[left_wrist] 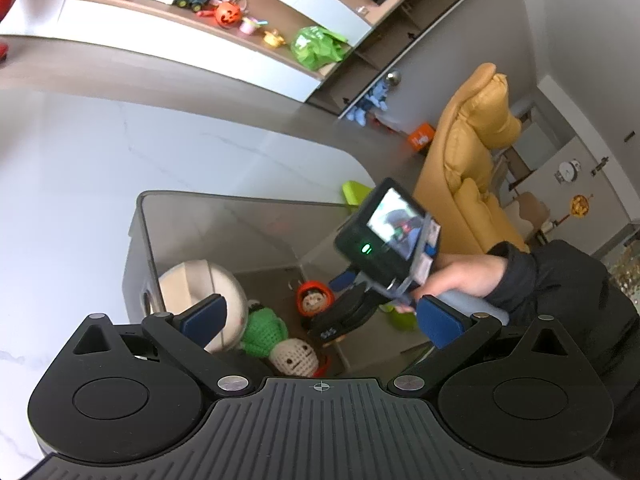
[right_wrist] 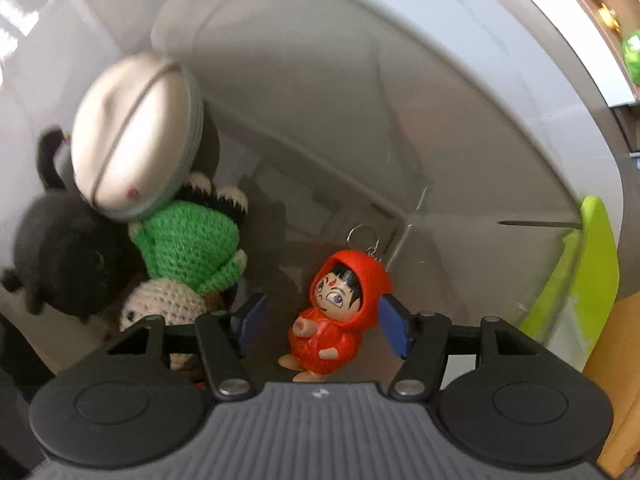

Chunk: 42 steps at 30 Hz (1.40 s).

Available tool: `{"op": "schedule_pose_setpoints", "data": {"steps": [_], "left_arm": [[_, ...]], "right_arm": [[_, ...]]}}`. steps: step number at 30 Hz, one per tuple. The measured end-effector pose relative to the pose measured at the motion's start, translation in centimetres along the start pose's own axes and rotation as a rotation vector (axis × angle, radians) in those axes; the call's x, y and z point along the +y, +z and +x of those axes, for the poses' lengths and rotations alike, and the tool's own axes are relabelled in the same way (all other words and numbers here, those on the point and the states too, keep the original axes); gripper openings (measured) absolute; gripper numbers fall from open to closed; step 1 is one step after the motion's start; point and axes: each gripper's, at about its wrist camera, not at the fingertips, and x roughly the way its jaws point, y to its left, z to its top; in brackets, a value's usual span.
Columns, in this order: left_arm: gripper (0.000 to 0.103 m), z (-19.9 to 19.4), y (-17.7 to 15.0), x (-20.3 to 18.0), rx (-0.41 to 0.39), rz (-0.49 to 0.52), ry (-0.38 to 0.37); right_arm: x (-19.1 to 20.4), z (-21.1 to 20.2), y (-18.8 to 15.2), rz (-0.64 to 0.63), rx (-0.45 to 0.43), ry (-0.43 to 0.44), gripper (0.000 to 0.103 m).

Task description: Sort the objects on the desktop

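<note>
A clear grey bin (left_wrist: 240, 197) stands on the white marble table (left_wrist: 72, 168). On its floor lies a red-hooded figurine keychain (right_wrist: 340, 312), also seen in the left wrist view (left_wrist: 314, 300). My right gripper (right_wrist: 322, 326) points down into the bin and is open. The figurine sits between its blue pads (right_wrist: 394, 332) with a gap on the left side. A hand (left_wrist: 460, 280) holds that gripper. My left gripper (left_wrist: 320, 320) hovers at the bin's near edge, open and holding nothing.
Piled in the bin's left corner are a green crocheted doll (right_wrist: 188, 244), a black plush (right_wrist: 60, 256) and a round cream case (right_wrist: 132, 132). A lime green object (right_wrist: 584, 264) lies just outside the bin wall. A yellow chair (left_wrist: 472, 152) stands beyond the table.
</note>
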Motion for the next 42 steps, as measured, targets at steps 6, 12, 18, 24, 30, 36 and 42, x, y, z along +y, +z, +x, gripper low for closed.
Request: {"op": "schedule_pose_setpoints", "data": {"steps": [6, 12, 18, 24, 30, 36, 42], "left_arm": [[0.103, 0.1, 0.1, 0.1, 0.002, -0.006, 0.003], [0.103, 0.0, 0.3, 0.3, 0.001, -0.009, 0.005], [0.103, 0.2, 0.3, 0.4, 0.004, -0.009, 0.006], [0.103, 0.1, 0.2, 0.3, -0.001, -0.004, 0.007], [0.103, 0.1, 0.4, 0.6, -0.006, -0.014, 0.013], [0.103, 0.3, 0.3, 0.2, 0.003, 0.001, 0.017], [0.103, 0.1, 0.4, 0.1, 0.000, 0.012, 0.016]], "right_arm": [[2.0, 1.6, -0.8, -0.114, -0.005, -0.148, 0.062], [3.2, 1.2, -2.1, -0.189, -0.090, -0.194, 0.046], [4.0, -1.0, -2.2, -0.226, -0.162, -0.234, 0.045], [5.3, 1.7, -1.7, -0.249, -0.161, -0.295, 0.046], [4.6, -2.0, -1.8, -0.148, -0.193, -0.175, 0.067], [4.3, -2.0, -2.0, -0.070, -0.136, 0.117, 0.067], [5.2, -1.0, -1.7, -0.058, -0.122, 0.108, 0.074]]}}
